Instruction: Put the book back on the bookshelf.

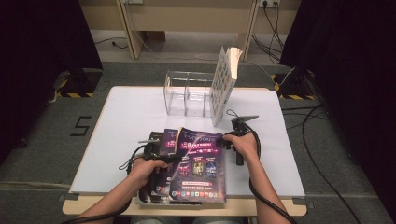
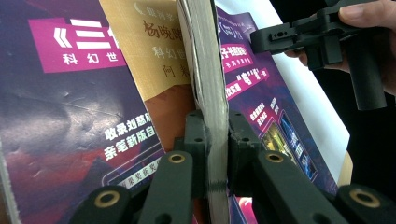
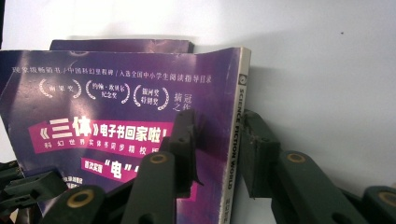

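High view first: the purple magazine [image 1: 198,165] sits at the near edge of the white tabletop [image 1: 126,121], on top of a couple of other purple magazines [image 1: 161,140]. Its long axis runs away from the person, top edge pointing toward the clear acrylic organizer [image 1: 187,93], where another book [image 1: 223,84] leans upright. The left tool [image 1: 156,158] is at its left edge, the right tool [image 1: 233,137] at its far right corner.

Left gripper view: the left tool [image 2: 216,140] is clamped on the page block of the magazine [image 2: 205,70], both pads pressed flat against the paper edge. The block looks fairly thick but floppy, and the glossy cover [image 2: 261,93] looks slick, so I'd guess it sags and slides if you only pinch a few pages. An orange-covered one [image 2: 149,56] lies beside it, and the right tool [image 2: 299,37] shows further off.

Right gripper view: the right tool [image 3: 219,149] straddles the spine corner of the magazine [image 3: 116,116], the spine [image 3: 236,130] running up between the jaws. One pad sits on the cover, the other stands just off the spine, so I'd call it not clenched yet. The spine is the stiffest bit, best place to grab. It probably isn't heavy, just bendy.
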`<state>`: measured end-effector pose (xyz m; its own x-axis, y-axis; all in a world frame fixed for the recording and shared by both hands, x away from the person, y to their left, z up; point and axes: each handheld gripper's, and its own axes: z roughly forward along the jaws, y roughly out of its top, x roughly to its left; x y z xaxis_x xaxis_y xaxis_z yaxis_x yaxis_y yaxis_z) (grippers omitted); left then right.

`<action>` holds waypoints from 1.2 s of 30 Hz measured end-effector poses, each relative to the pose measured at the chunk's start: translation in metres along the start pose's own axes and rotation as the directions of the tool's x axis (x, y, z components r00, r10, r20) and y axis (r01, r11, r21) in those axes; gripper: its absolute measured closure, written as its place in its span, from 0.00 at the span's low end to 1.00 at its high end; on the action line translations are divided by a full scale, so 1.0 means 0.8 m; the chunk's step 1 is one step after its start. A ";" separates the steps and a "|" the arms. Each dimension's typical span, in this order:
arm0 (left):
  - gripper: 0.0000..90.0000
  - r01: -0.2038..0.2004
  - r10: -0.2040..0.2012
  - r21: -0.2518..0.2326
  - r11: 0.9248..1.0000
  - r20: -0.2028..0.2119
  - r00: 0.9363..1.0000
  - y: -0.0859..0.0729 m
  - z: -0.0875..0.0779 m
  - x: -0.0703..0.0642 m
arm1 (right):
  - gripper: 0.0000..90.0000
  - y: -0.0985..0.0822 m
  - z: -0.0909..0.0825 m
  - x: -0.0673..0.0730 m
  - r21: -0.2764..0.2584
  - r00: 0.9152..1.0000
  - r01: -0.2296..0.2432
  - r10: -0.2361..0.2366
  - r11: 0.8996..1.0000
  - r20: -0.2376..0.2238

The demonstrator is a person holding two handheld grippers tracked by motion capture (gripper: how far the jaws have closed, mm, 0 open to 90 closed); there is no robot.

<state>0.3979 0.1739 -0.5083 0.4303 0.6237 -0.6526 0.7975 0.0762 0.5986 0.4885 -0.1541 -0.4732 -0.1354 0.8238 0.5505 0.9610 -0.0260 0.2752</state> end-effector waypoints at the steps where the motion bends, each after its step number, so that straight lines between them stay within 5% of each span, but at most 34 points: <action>1: 0.89 0.002 -0.002 0.002 1.000 0.000 1.000 0.000 0.000 0.001 | 0.80 0.000 -0.001 0.001 0.002 1.000 0.000 0.000 1.000 0.002; 10: 0.89 -0.003 0.003 0.008 1.000 -0.006 1.000 0.001 -0.001 0.000 | 0.87 -0.005 -0.010 0.009 -0.045 0.999 0.039 -0.040 0.998 -0.007; 20: 0.89 -0.002 0.002 0.009 1.000 -0.005 1.000 0.002 -0.001 0.000 | 0.84 -0.008 -0.005 -0.001 -0.054 0.999 0.003 -0.005 0.999 -0.034; 26: 0.85 -0.022 0.022 0.008 1.000 -0.022 1.000 0.003 -0.004 -0.001 | 0.92 -0.010 -0.014 0.007 -0.088 0.998 -0.014 0.009 0.996 -0.058; 29: 0.74 -0.060 0.060 0.006 0.998 -0.071 0.996 0.007 -0.007 -0.007 | 0.92 -0.014 -0.017 0.015 -0.117 0.999 0.004 -0.009 0.993 -0.045; 31: 0.57 -0.072 0.071 0.002 0.997 -0.115 0.991 0.010 -0.011 -0.014 | 0.92 -0.015 -0.020 0.017 -0.129 0.999 0.021 -0.027 0.991 -0.046; 34: 0.41 -0.129 0.123 -0.025 0.991 -0.183 0.975 0.013 -0.023 -0.019 | 0.92 -0.017 -0.024 0.019 -0.142 0.998 0.014 -0.023 0.990 -0.064; 36: 0.40 -0.114 0.103 -0.058 0.992 -0.161 0.982 0.014 -0.033 -0.020 | 0.93 -0.020 -0.026 0.020 -0.162 0.997 0.032 -0.043 0.986 -0.067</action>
<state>0.3889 0.1853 -0.4786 0.4365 0.7451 -0.5043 0.7175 0.0499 0.6948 0.4657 -0.1521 -0.4521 -0.1926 0.7841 0.5900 0.9046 -0.0911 0.4164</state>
